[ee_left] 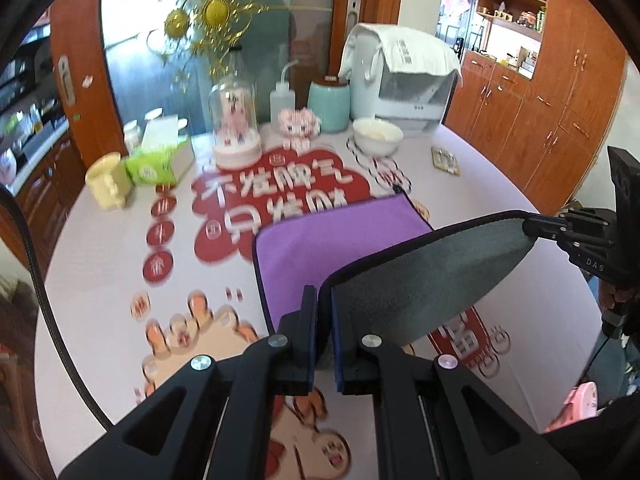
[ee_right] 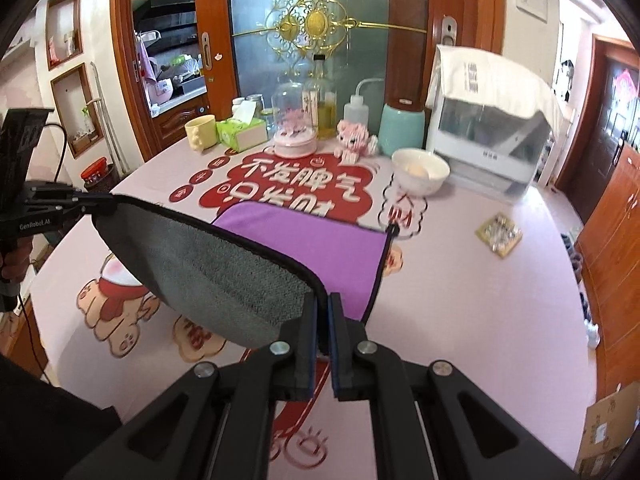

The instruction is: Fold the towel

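Both grippers [ee_left: 324, 300] [ee_right: 323, 308] pinch towel [ee_left: 340, 232]; corners hidden btw pads

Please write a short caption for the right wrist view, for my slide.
Both grippers lift the near edge of the purple-and-grey towel above the printed tablecloth.

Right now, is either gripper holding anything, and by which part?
Both hold the purple-and-grey microfibre towel by its near corners: the left gripper on one, the right gripper on the other, lifted edge stretched between them.
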Demonstrator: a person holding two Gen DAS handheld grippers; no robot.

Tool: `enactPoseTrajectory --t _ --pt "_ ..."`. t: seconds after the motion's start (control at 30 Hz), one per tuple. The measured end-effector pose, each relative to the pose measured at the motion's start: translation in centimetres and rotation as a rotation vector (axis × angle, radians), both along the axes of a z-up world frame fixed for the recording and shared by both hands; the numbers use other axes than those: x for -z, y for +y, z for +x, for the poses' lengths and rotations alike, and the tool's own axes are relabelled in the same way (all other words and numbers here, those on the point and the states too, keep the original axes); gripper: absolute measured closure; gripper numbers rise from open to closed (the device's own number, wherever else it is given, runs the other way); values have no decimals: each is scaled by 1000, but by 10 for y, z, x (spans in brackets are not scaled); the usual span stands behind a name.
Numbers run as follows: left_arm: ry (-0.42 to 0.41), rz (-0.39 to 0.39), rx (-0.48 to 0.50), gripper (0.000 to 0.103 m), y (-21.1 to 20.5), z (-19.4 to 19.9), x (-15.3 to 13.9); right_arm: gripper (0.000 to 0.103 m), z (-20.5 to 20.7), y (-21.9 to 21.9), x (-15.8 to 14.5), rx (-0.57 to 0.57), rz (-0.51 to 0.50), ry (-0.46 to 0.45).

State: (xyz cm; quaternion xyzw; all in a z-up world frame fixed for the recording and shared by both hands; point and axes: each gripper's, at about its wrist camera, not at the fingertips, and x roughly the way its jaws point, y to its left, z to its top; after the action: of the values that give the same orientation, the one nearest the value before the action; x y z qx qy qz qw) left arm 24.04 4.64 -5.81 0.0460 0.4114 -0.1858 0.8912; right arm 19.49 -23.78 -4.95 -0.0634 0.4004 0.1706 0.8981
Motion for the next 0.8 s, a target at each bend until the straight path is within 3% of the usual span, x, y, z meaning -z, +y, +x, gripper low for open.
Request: enactPoseTrajectory --t 0.3,0.8 --pt "-51 20 9 98 -9 67 8 98 59 -1 10 1 -25 -29" --pt "22 14 -60 98 -7 160 77 98 150 -5 71 32 -16 12"
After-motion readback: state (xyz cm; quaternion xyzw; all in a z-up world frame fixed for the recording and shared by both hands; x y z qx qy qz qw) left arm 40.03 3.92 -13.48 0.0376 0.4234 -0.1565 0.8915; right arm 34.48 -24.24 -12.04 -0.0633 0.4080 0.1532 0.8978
